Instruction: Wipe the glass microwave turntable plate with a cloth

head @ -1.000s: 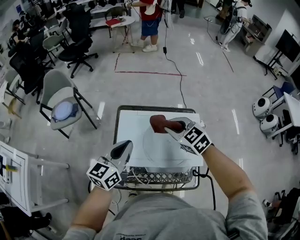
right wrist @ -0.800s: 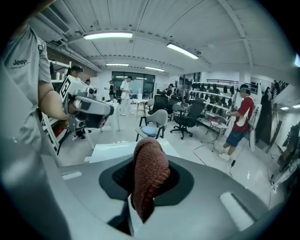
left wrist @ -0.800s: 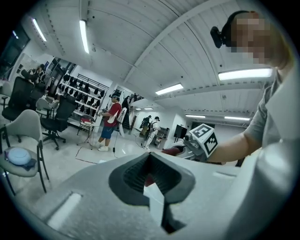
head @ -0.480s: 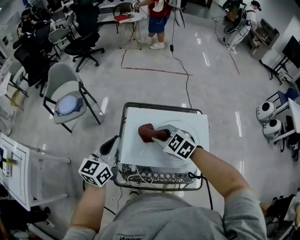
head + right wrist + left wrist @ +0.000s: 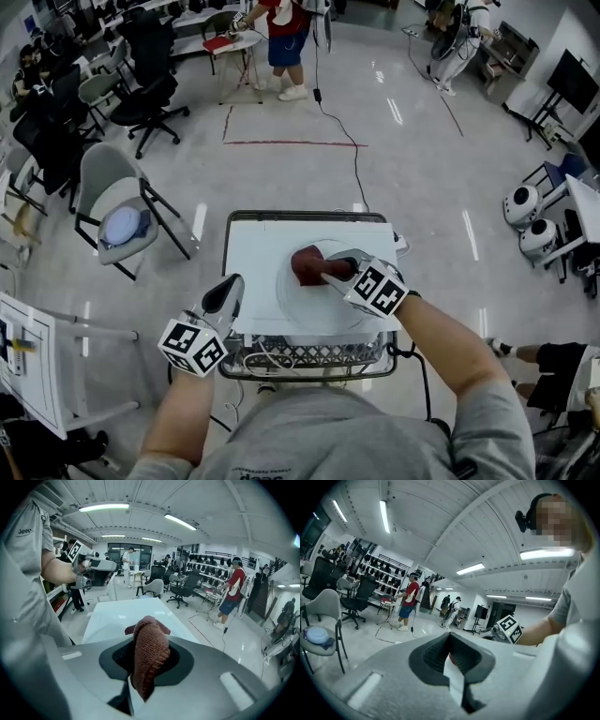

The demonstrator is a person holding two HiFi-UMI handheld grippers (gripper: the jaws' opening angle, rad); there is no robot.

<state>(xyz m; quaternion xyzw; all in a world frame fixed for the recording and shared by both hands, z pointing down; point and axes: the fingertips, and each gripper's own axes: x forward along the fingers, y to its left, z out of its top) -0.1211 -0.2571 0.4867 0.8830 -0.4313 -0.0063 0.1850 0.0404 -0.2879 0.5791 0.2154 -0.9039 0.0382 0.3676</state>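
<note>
Two tools are at work over a white surface (image 5: 258, 248), and only one of them carries anything. The right tool (image 5: 332, 269) is clamped on a reddish-brown knitted cloth (image 5: 307, 264); its own view shows a bunched fold of the knit pinched between the jaws, with the loose end spilling forward past them. The left tool (image 5: 228, 292) has its jaws drawn together with nothing between them.

Lying flat on the surface is the glass turntable plate (image 5: 305, 307), a clear disc that takes up most of the right half. The cloth rests on the plate at about 11 o'clock from its centre, and the right tool reaches it from roughly 4 o'clock, so the tool's body crosses over the middle of the glass. The left tool sits well off the plate, at about 8 o'clock from it, over the surface's left front edge. Whether its tip touches that edge cannot be told.

Glass like this is probably stiff, smooth and breakable, and heavy enough to lie still under light strokes, though on so slick a surface it may slide or turn under a firm push. The rim near 8 o'clock looks like the sensible place to steady it, pressing gently rather than pinching. The cloth is soft and pliant, so the bunched fold gives a secure hold.
</note>
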